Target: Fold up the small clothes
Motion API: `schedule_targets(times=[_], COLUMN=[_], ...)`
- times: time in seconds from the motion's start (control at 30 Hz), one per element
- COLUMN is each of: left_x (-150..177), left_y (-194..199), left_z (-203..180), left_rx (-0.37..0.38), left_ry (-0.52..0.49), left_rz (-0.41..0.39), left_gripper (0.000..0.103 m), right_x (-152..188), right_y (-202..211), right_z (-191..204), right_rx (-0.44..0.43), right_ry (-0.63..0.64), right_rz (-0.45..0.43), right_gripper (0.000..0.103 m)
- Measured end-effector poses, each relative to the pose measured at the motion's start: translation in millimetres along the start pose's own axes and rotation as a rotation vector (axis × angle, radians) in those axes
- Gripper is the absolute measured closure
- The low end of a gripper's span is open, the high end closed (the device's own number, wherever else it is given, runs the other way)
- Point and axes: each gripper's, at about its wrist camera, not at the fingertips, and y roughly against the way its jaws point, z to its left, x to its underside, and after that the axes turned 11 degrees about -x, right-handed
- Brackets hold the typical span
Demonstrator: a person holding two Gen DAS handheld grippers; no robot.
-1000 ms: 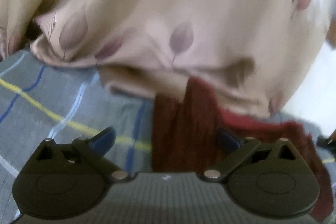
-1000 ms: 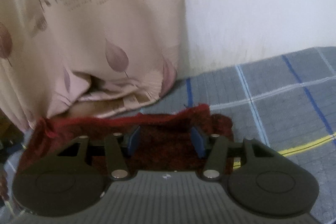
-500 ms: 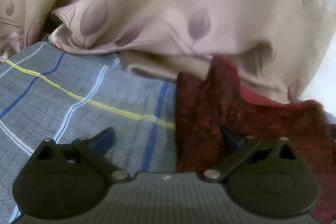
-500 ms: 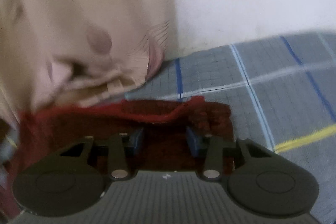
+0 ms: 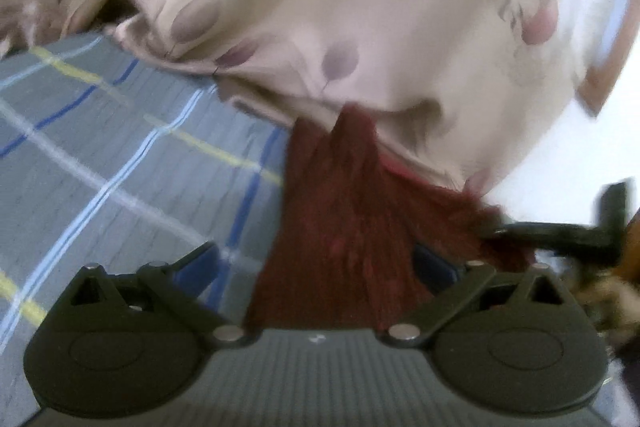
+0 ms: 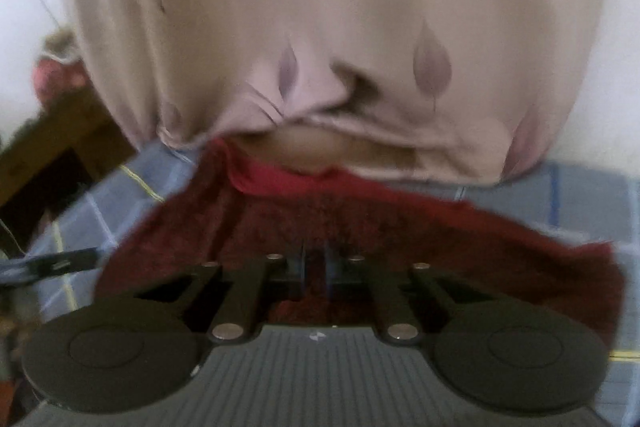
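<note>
Right tongs (image 6: 316, 267) pinched nearly together on the dark red cloth (image 6: 360, 227), near its front edge. Left tongs (image 5: 316, 263) wide apart, w/ the cloth (image 5: 340, 227) running up between them, right pad touching or just beside it, can't tell. Looks soft, floppy, light, a bit fuzzy; prob. sags, so best grabbed at edges & corners. Lies on the gray checked sheet (image 5: 120, 167). Far end up against the pink leaf-print fabric (image 5: 360, 7) behind.

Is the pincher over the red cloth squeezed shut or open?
Shut. The right gripper has its blue pads nearly together, pinching the dark red cloth. The left gripper is wide open around it.
</note>
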Motion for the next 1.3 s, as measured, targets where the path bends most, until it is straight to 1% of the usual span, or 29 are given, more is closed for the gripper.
schedule_targets(times=[0.03, 0.07, 0.1, 0.13, 0.23, 0.27, 0.3, 0.33, 0.37, 0.4, 0.47, 0.53, 0.6, 0.63, 0.67, 0.7, 0.73, 0.77, 0.8, 0.87, 0.9, 0.93, 0.97, 1.0, 1.07, 1.1, 1.13, 1.2, 1.3], left_x=[1, 1, 1, 1, -1, -1, -1, -1, -1, -1, 1, 2, 5, 7, 8, 9, 10, 12, 13, 14, 14, 14, 13, 12, 10, 10, 10, 11, 13], left_y=[3, 4, 7, 9, 17, 18, 19, 20, 22, 23, 29, 32, 36, 38, 39, 41, 45, 49, 53, 56, 56, 56, 53, 50, 45, 44, 42, 39, 35], left_z=[3, 5, 6, 5, -1, -3, -4, -6, -7, -8, -10, -14, -18, -22, -24, -27, -29, -32, -34, -39, -41, -42, -42, -43, -43, -45, -48, -54, -62], left_rx=[0.008, 0.012, 0.013, 0.014, 0.031, 0.047, 0.064, 0.08, 0.096, 0.113, 0.147, 0.165, 0.181, 0.188, 0.18, 0.165, 0.157, 0.156, 0.15, 0.094, 0.075, 0.071, 0.063, 0.053, 0.045, 0.036, 0.012, -0.023, -0.064], left_ry=[0.018, 0.029, 0.027, 0.013, -0.054, -0.071, -0.085, -0.095, -0.101, -0.106, -0.126, -0.154, -0.183, -0.203, -0.219, -0.235, -0.257, -0.284, -0.31, -0.351, -0.372, -0.387, -0.393, -0.392, -0.386, -0.392, -0.406, -0.436, -0.481], left_rz=[0.013, 0.02, 0.022, 0.018, -0.013, -0.019, -0.023, -0.025, -0.026, -0.029, -0.033, -0.033, -0.025, -0.015, -0.009, -0.015, -0.03, -0.047, -0.061, -0.08, -0.086, -0.092, -0.092, -0.08, -0.057, -0.059, -0.064, -0.063, -0.07], left_gripper=[0.0, 0.0, 0.0, 0.0, 0.0, 0.0, 0.0, 0.0, 0.0, 0.0, 0.0, 0.0, 0.0, 0.0, 0.0, 0.0, 0.0, 0.0, 0.0, 0.0, 0.0, 0.0, 0.0, 0.0, 0.0, 0.0, 0.0, 0.0, 0.0], right_x=[-1, 0, 2, 4, 6, 7, 9, 10, 11, 12, 16, 20, 29, 35, 40, 47, 55, 59, 62, 70, 77, 86, 96, 108, 132, 141, 150, 163, 170], right_y=[-15, -28, -38, -44, -37, -30, -17, -4, 10, 22, 46, 62, 67, 64, 58, 51, 50, 58, 72, 98, 110, 118, 124, 129, 129, 127, 127, 126, 124], right_z=[-9, -14, -24, -33, -41, -39, -38, -38, -37, -37, -30, -22, -16, -20, -26, -34, -39, -38, -35, -22, -13, -3, 8, 22, 46, 52, 56, 60, 66], right_rx=[0.033, 0.066, 0.113, 0.133, 0.091, 0.063, 0.014, -0.031, -0.067, -0.095, -0.104, -0.051, 0.066, 0.116, 0.164, 0.199, 0.223, 0.22, 0.211, 0.17, 0.147, 0.132, 0.135, 0.156, 0.233, 0.263, 0.282, 0.293, 0.349], right_ry=[-0.041, -0.076, -0.114, -0.154, -0.264, -0.277, -0.288, -0.305, -0.329, -0.345, -0.329, -0.262, -0.181, -0.165, -0.169, -0.184, -0.192, -0.196, -0.216, -0.229, -0.227, -0.218, -0.197, -0.157, -0.071, -0.047, -0.037, -0.038, -0.015], right_rz=[0.018, 0.029, 0.03, 0.027, -0.034, -0.062, -0.108, -0.153, -0.194, -0.226, -0.28, -0.281, -0.253, -0.216, -0.143, -0.062, -0.034, -0.077, -0.138, -0.259, -0.303, -0.326, -0.338, -0.344, -0.326, -0.313, -0.304, -0.293, -0.29], right_gripper=[0.095, 0.103, 0.103, 0.103, 0.103, 0.099, 0.086, 0.083, 0.08, 0.081, 0.08, 0.08, 0.08, 0.08, 0.08, 0.086, 0.087, 0.085, 0.08, 0.08, 0.08, 0.08, 0.079, 0.076, 0.073, 0.073, 0.073, 0.073, 0.073])
